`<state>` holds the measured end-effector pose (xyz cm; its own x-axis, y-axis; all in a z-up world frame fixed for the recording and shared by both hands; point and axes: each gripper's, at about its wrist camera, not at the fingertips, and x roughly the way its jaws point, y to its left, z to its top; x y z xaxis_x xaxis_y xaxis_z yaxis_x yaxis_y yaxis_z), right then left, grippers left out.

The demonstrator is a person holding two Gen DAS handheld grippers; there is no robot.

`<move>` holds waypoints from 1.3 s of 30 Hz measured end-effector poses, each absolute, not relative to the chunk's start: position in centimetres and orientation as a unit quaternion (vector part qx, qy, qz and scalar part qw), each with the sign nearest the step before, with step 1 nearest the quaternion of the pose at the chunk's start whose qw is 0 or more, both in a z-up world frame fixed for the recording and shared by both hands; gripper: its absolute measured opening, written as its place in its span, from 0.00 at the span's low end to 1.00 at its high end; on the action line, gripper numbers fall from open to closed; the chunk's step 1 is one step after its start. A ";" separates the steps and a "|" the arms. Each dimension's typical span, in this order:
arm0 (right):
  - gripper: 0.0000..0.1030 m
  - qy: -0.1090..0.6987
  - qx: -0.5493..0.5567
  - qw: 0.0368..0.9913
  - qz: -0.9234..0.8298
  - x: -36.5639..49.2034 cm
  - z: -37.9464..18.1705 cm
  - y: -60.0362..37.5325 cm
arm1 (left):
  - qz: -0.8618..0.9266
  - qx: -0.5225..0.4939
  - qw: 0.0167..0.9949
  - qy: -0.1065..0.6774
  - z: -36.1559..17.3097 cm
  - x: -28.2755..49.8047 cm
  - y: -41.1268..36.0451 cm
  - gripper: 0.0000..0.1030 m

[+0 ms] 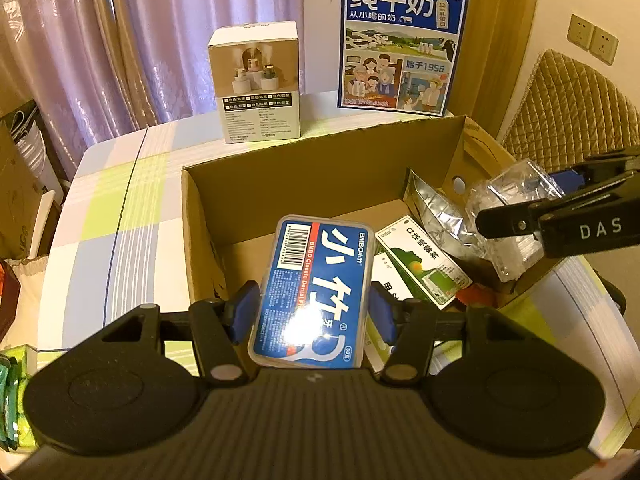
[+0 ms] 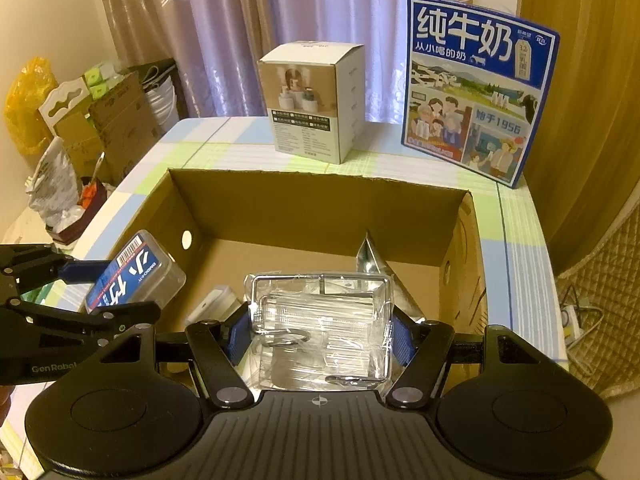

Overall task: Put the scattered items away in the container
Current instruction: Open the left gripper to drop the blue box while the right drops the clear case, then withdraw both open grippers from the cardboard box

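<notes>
An open cardboard box (image 1: 280, 168) sits on the checked tablecloth. My left gripper (image 1: 314, 300) is shut on a blue dental floss case (image 1: 316, 280), its blue pads pressing both long sides, and holds it above the box's near left part. My right gripper (image 2: 320, 320) is shut on a clear plastic pack of metal hooks (image 2: 320, 308) over the box's near right part. From the right wrist view the floss case (image 2: 136, 268) hangs at the box's left wall. Inside the box lie a green-and-white carton (image 1: 424, 260) and a silver foil pouch (image 1: 436, 208).
Behind the cardboard box stand a white product box (image 1: 256, 84) and a tall blue milk carton (image 1: 400, 44). A quilted chair back (image 1: 568, 100) is at the right. Cardboard cartons and bags (image 2: 116, 120) crowd the floor left of the table. Green packets (image 1: 12, 392) lie near left.
</notes>
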<state>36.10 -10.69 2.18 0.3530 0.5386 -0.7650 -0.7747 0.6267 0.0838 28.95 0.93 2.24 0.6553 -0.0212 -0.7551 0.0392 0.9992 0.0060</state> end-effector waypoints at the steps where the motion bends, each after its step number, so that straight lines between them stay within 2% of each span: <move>1: 0.63 0.399 -0.147 0.809 0.406 36.1 2.2 -10.6 | -0.017 0.009 0.910 0.414 2.2 29.0 1.0 0.53; 7: 0.63 0.399 -0.138 0.811 0.405 36.2 2.1 -10.5 | -0.015 0.007 0.908 0.418 2.1 29.3 1.0 0.54; 8: 0.64 0.401 -0.133 0.810 0.407 36.3 2.1 -10.5 | -0.012 0.004 0.908 0.418 2.1 29.4 1.1 0.64; 9: 0.71 0.405 -0.128 0.808 0.410 36.5 2.0 -10.5 | -0.009 0.002 0.910 0.415 2.2 29.3 1.1 0.70; 11: 0.81 0.406 -0.119 0.809 0.407 36.7 1.9 -10.8 | -0.005 0.002 0.912 0.411 2.2 29.1 1.1 0.70; 12: 0.82 0.404 -0.118 0.811 0.405 36.7 1.9 -10.9 | -0.005 0.004 0.912 0.411 2.3 29.0 1.2 0.70; 25: 0.87 0.407 -0.101 0.813 0.404 35.1 2.6 -14.2 | -0.010 0.018 0.915 0.402 3.5 26.6 0.9 0.72; 39: 0.94 0.403 -0.109 0.809 0.413 29.0 3.5 -21.1 | -0.014 0.049 0.923 0.382 4.4 18.0 0.0 0.77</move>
